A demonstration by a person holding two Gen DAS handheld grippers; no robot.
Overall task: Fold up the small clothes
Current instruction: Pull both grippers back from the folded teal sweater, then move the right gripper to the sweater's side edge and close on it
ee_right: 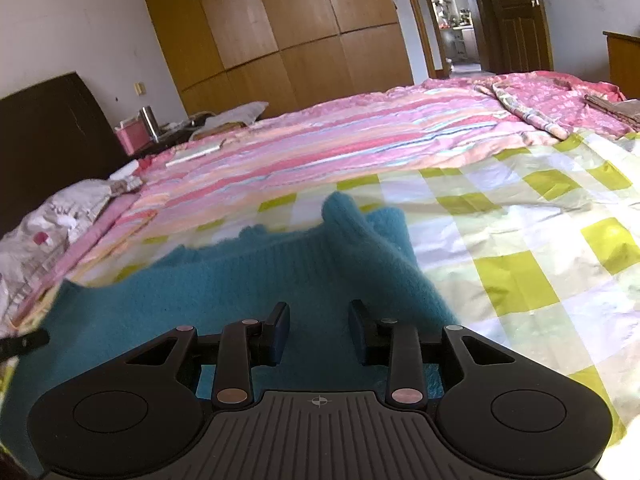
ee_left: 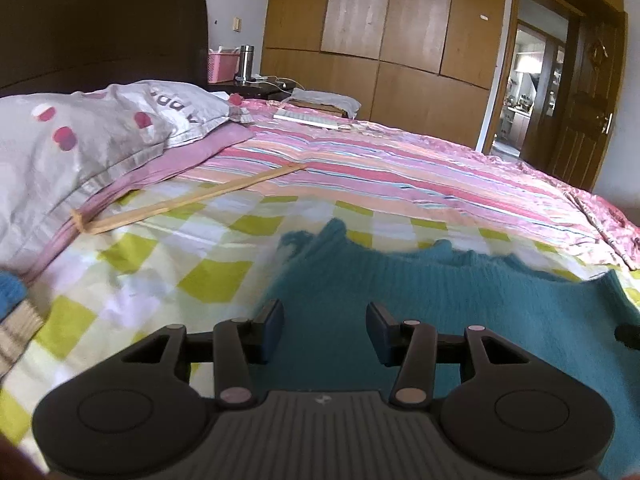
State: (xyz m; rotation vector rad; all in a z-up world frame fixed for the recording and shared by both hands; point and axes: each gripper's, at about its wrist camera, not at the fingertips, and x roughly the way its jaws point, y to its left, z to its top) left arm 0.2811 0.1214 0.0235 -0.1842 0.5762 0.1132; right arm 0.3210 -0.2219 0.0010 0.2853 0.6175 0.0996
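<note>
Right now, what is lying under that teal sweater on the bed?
The teal sweater lies spread on a green-and-white checked sheet, which shows all around it. Whatever lies directly beneath the knit is covered, so I cannot tell.

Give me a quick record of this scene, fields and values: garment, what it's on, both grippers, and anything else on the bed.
garment: teal knit sweater, spread out, one sleeve folded over its body
surface: green checked sheet
left gripper: jaws open, over the sweater
right gripper: jaws open, over the sweater
also on bed: grey pillow, wooden stick, pink striped quilt
</note>
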